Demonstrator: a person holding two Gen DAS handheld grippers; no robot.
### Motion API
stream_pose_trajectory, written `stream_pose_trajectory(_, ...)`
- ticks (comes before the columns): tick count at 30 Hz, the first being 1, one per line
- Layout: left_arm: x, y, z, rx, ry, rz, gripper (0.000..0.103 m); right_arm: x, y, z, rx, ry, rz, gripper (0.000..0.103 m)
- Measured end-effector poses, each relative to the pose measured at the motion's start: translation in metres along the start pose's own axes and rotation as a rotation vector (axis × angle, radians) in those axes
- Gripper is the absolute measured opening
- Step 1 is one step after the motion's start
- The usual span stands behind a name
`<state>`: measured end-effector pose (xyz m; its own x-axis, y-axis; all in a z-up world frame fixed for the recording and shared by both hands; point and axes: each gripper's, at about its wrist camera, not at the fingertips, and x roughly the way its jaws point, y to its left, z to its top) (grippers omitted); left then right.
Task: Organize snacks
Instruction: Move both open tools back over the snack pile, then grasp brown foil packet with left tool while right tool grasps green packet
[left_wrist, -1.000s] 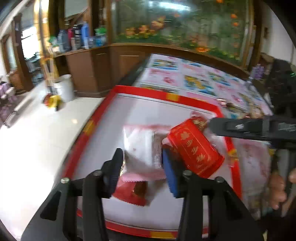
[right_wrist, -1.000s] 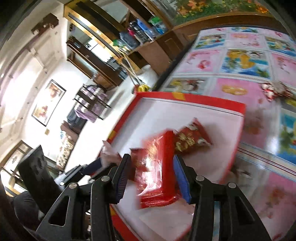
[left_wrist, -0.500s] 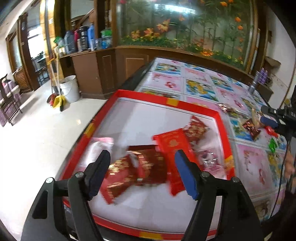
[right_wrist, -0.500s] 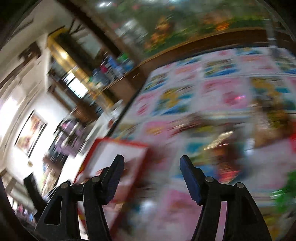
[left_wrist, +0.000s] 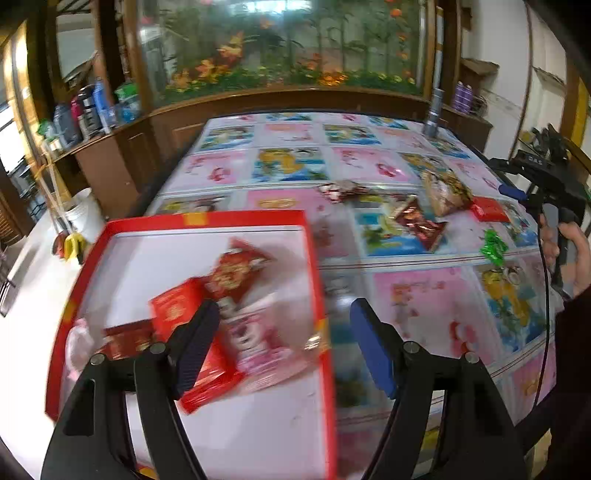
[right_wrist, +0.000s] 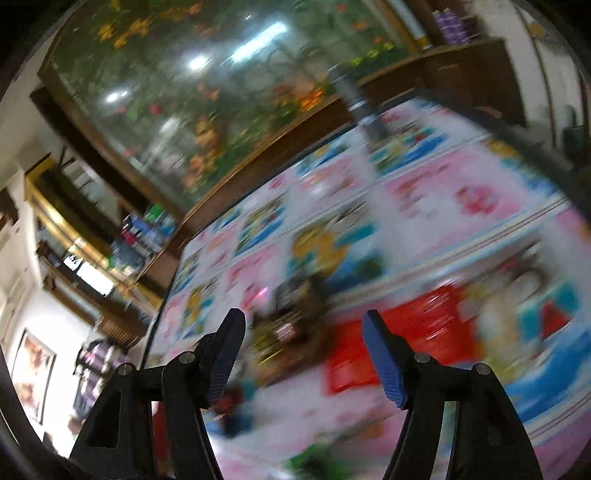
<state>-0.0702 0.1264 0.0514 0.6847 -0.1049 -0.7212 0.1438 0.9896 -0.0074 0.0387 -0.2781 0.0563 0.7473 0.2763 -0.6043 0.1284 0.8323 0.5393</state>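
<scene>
Red-rimmed tray (left_wrist: 317, 280) holds packets; loose snacks (left_wrist: 419, 221) litter the table beyond; both tools gape, the right tool (right_wrist: 303, 354) opening, gripping nothing.

A desk (left_wrist: 295, 173) covered in a glossy sheet of pink and blue cartoon panels carries a red-rimmed white tray (left_wrist: 317, 280) at its near left corner. Loose snacks lie on the bare desk to the right: a dark red foil packet (left_wrist: 419, 221), a yellowish bag (left_wrist: 445, 192), a small red box (left_wrist: 489, 209), a green wrapped sweet (left_wrist: 493, 246) and a silvery red wrapper (left_wrist: 341, 191). A grey bottle (left_wrist: 433, 114) stands at the far edge.
</scene>
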Motion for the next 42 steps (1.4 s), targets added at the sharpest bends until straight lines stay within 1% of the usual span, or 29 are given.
stream_pose_trajectory(2, 0.005, -0.010, 0.005, 0.008, 0.010, -0.014, 0.073, 0.001, -0.020, 0.010, 0.036, -0.010, -0.054, 0.069)
stream_pose_trajectory(4, 0.012, -0.021, 0.012, 0.009, 0.022, -0.032, 0.073, 0.007, -0.038, 0.015, 0.069, 0.016, -0.106, 0.069)
stream_pose_trajectory(7, 0.024, -0.037, 0.024, 0.015, 0.043, -0.056, 0.073, 0.019, -0.048, 0.019, 0.081, 0.057, -0.111, 0.069)
stream_pose_trajectory(9, 0.029, -0.047, 0.031, 0.025, 0.045, -0.063, 0.073, 0.026, -0.045, 0.021, 0.046, 0.065, -0.121, 0.069)
stream_pose_trajectory(12, 0.037, -0.060, 0.042, 0.041, 0.054, -0.066, 0.073, 0.033, -0.037, 0.026, -0.026, 0.054, -0.144, 0.069)
stream_pose_trajectory(14, 0.043, -0.066, 0.047, 0.034, 0.068, -0.072, 0.073, 0.036, -0.036, 0.026, -0.080, 0.033, -0.185, 0.069)
stream_pose_trajectory(16, 0.048, -0.071, 0.052, 0.019, 0.079, -0.081, 0.073, 0.044, -0.033, 0.027, -0.131, 0.043, -0.203, 0.069)
stream_pose_trajectory(18, 0.053, -0.077, 0.056, 0.010, 0.086, -0.088, 0.073, 0.053, -0.036, 0.027, -0.138, 0.083, -0.183, 0.069)
stream_pose_trajectory(21, 0.062, -0.088, 0.061, 0.004, 0.107, -0.098, 0.073, 0.056, -0.031, 0.028, -0.171, 0.160, -0.177, 0.069)
stream_pose_trajectory(23, 0.069, -0.096, 0.065, 0.007, 0.119, -0.096, 0.073, 0.055, -0.027, 0.026, -0.159, 0.246, -0.135, 0.072)
stream_pose_trajectory(25, 0.076, -0.105, 0.069, 0.014, 0.128, -0.088, 0.073, 0.054, -0.021, 0.020, -0.193, 0.314, -0.121, 0.072)
stream_pose_trajectory(26, 0.077, -0.107, 0.070, 0.015, 0.130, -0.086, 0.073, 0.052, -0.018, 0.018, -0.211, 0.337, -0.126, 0.072)
stream_pose_trajectory(28, 0.078, -0.114, 0.072, 0.026, 0.123, -0.084, 0.073, 0.044, -0.013, 0.016, -0.227, 0.351, -0.130, 0.072)
stream_pose_trajectory(30, 0.080, -0.117, 0.073, 0.047, 0.114, -0.052, 0.073, 0.030, -0.005, 0.014, -0.278, 0.351, -0.120, 0.072)
stream_pose_trajectory(33, 0.085, -0.116, 0.077, 0.050, 0.120, -0.019, 0.073, 0.010, 0.017, 0.001, -0.413, 0.361, -0.090, 0.072)
stream_pose_trajectory(35, 0.092, -0.113, 0.081, 0.030, 0.137, -0.011, 0.073, 0.008, 0.032, -0.013, -0.489, 0.402, -0.061, 0.072)
stream_pose_trajectory(38, 0.097, -0.114, 0.085, 0.012, 0.146, -0.014, 0.073, 0.017, 0.050, -0.038, -0.613, 0.467, -0.101, 0.072)
stream_pose_trajectory(39, 0.099, -0.115, 0.087, 0.000, 0.154, -0.027, 0.073, 0.021, 0.057, -0.049, -0.658, 0.497, -0.116, 0.072)
stream_pose_trajectory(42, 0.102, -0.116, 0.090, -0.045, 0.171, -0.072, 0.073, 0.027, 0.067, -0.071, -0.747, 0.528, -0.152, 0.071)
